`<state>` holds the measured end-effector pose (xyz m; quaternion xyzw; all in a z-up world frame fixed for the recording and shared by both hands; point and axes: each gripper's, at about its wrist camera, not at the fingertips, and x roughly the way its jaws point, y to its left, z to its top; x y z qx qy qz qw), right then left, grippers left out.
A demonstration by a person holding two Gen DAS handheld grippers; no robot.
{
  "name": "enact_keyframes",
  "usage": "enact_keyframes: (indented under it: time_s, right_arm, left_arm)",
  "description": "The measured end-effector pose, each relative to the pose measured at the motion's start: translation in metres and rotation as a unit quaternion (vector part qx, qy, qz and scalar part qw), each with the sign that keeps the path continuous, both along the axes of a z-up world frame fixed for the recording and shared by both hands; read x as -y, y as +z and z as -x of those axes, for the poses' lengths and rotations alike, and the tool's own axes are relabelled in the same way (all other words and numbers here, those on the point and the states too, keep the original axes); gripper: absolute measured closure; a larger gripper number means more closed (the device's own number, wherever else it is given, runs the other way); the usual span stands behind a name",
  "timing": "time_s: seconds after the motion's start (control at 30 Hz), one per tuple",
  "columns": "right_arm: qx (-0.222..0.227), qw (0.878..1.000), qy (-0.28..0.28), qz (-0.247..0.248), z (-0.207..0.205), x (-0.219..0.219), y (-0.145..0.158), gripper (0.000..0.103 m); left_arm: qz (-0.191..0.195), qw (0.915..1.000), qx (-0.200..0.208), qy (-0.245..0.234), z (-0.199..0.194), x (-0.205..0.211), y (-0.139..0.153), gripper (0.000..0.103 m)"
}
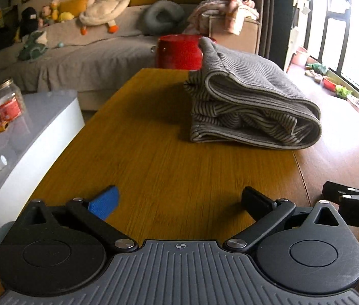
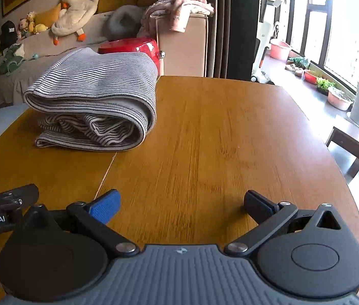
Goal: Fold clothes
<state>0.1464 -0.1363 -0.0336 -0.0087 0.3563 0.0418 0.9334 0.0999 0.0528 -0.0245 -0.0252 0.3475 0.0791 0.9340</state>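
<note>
**Striped garment folded on wooden table, both grippers spread wide**

Striped garment [image 1: 253, 101] folded into a thick bundle, lying on the wooden table [image 1: 154, 157] toward its far end, well apart from both grippers. Long axis running away from the cameras toward the sofa [image 1: 77, 58]; rolled fold facing the near right in both views, loose layered edges on the left. Grey and dark fine stripes, with bunched layers showing inside the open end. Sits across the seam between the two table boards.

Left gripper [image 1: 179, 203] low over the near table edge, fingers spread wide, nothing between them; one blue pad, one black. Right gripper [image 2: 182, 206] just beside it, fingers likewise spread wide and empty.

Writing: "Robot.AI" readable on the left gripper's side in the right wrist view; "DA" on the right gripper's side in the left wrist view, the rest cut off.

Red pot [image 1: 179, 50] just behind the garment. Glass jar [image 1: 9, 101] with a red label, its text too small to read, on the white side table [image 1: 52, 132]. Stuffed goose [image 1: 105, 2] on the sofa. Pink cloth [image 2: 179, 10] piled on a box [image 2: 182, 50] beyond.
</note>
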Motion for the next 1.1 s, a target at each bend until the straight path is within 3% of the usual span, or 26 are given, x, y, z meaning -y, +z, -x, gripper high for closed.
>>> enact_keyframes:
  time_s: [0.83, 1.1]
  right_arm:
    - [0.0, 1.0, 0.003, -0.001, 0.0, 0.006, 0.001, 0.0]
    - [0.0, 0.999, 0.038, -0.003, -0.006, 0.007, 0.002, 0.0]
  left_arm:
    - [-0.001, 1.0, -0.001, 0.002, -0.01, 0.001, 0.0, 0.0]
    - [0.001, 1.0, 0.0, 0.002, -0.013, 0.002, 0.0, 0.0]
